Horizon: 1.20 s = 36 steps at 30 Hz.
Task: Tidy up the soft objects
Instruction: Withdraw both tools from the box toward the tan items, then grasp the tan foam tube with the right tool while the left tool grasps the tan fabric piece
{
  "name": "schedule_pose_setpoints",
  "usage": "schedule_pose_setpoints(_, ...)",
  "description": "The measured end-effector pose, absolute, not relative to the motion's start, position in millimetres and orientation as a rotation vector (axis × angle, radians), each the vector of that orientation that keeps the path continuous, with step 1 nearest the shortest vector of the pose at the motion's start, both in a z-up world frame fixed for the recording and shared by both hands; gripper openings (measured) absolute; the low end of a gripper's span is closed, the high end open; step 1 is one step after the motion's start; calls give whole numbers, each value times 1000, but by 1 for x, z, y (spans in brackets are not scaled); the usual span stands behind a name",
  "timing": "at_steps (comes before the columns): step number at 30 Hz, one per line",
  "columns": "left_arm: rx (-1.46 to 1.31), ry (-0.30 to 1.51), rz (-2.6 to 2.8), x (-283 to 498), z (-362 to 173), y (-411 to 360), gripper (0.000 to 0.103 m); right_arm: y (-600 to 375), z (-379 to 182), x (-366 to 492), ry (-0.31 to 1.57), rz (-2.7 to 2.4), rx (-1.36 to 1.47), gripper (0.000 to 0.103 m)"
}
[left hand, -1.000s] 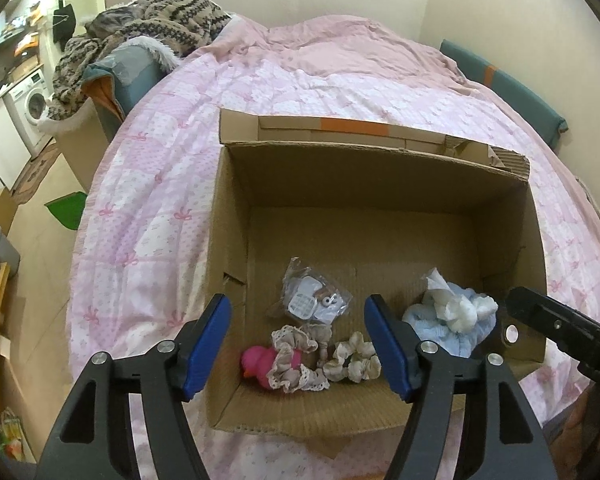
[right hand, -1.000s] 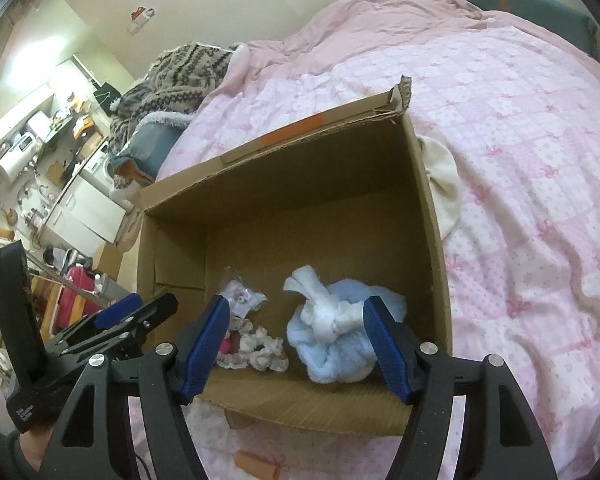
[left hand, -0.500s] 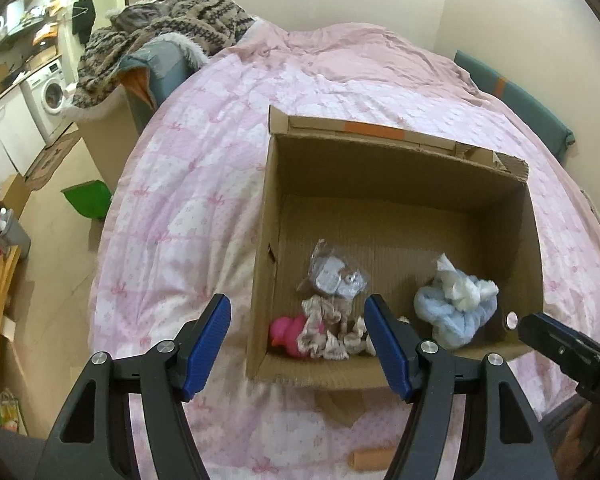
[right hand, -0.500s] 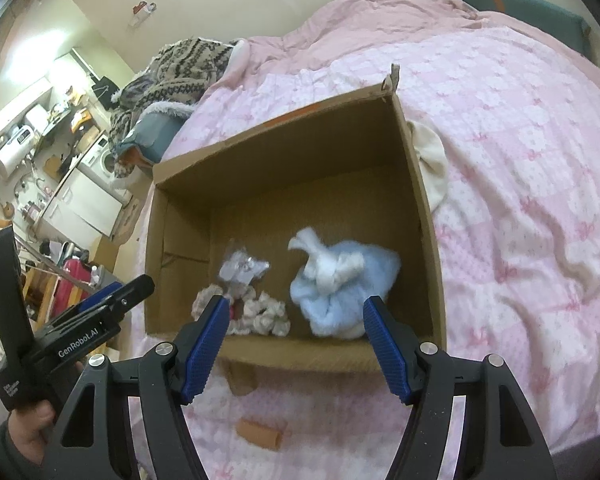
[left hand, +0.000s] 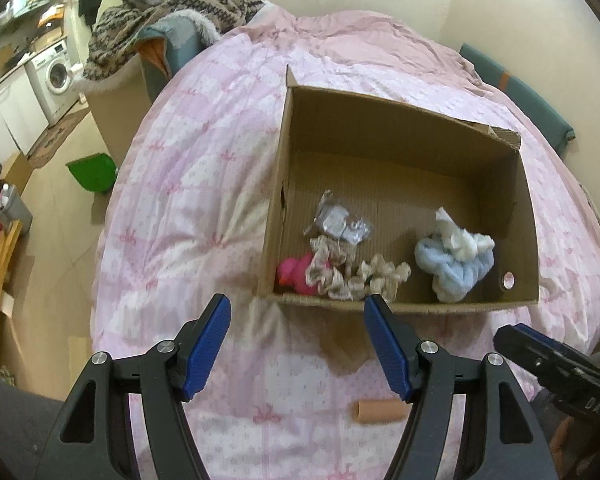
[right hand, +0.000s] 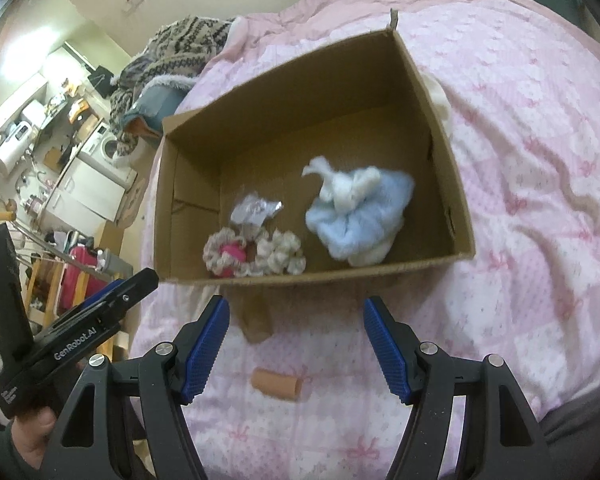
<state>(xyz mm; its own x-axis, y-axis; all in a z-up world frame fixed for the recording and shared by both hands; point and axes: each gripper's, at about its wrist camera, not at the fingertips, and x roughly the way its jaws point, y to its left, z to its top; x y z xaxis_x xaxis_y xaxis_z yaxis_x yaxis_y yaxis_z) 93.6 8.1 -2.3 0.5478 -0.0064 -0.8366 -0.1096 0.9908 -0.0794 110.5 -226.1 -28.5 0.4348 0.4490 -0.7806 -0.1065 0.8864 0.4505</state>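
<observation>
- Right wrist view is showing "GenRobot.AI" on the left gripper point(right hand: 138, 280) — jaws unclear there.
- Left gripper point(left hand: 298, 344) and right gripper point(right hand: 296, 344) are gaping, empty.
- Blue cloth point(right hand: 360, 216) and scrunchies point(right hand: 260, 258) are lying in the box point(right hand: 188, 196) — on the bed point(right hand: 540, 140).

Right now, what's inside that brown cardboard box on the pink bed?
The brown cardboard box holds a blue-and-white fluffy bundle, cream lace scrunchies partly covering a pink toy, and a clear plastic packet.
</observation>
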Motion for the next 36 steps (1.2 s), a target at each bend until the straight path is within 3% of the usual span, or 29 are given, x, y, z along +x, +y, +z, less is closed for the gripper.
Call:
schedule_pose_setpoints(21, -155, 1063, 180, 60, -22, 39, 66, -212, -72, 109, 1219, 282, 334, 73)
schedule_pose_setpoints(31, -185, 1099, 213, 61, -31, 57, 66, -156, -98, 108, 1323, 413, 134, 72)
schedule_pose_setpoints(36, -184, 1090, 206, 63, -30, 53, 66, -139, -117, 104, 1393, 434, 25, 53)
